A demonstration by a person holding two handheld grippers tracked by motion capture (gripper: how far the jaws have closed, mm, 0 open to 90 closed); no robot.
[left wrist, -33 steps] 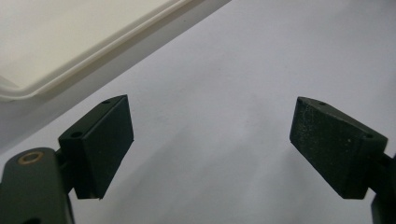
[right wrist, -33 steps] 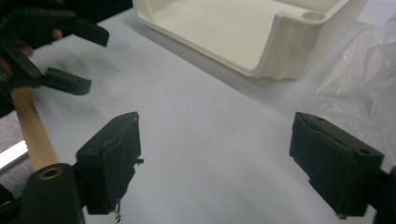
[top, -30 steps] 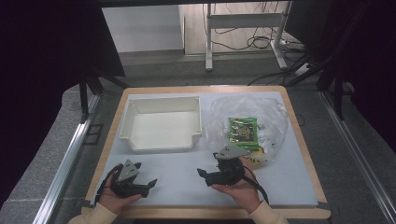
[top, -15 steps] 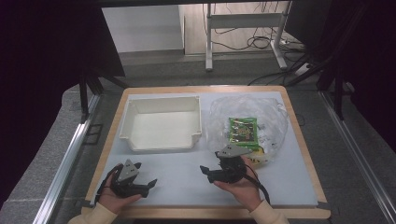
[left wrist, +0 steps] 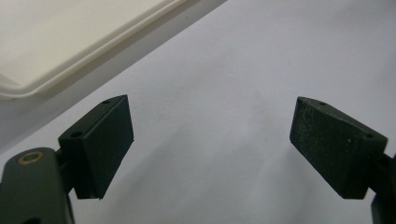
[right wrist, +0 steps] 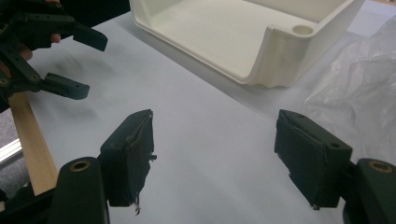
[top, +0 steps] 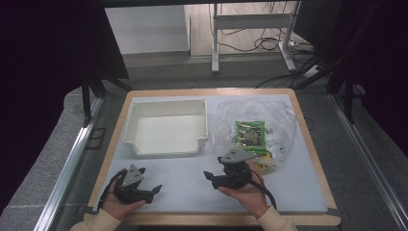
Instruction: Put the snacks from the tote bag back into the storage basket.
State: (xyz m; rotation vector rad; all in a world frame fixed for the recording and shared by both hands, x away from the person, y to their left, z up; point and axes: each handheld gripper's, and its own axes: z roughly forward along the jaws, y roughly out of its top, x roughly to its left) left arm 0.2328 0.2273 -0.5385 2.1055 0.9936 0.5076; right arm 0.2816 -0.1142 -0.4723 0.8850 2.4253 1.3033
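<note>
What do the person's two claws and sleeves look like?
Both the left claw and the right claw are black, and each carries a grey three-cornered plate on top. Each has two flat black pads with small screw holes; the right claw's pads look worn and frayed at the edges. A black cable trails from the right claw. The sleeves are beige.
</note>
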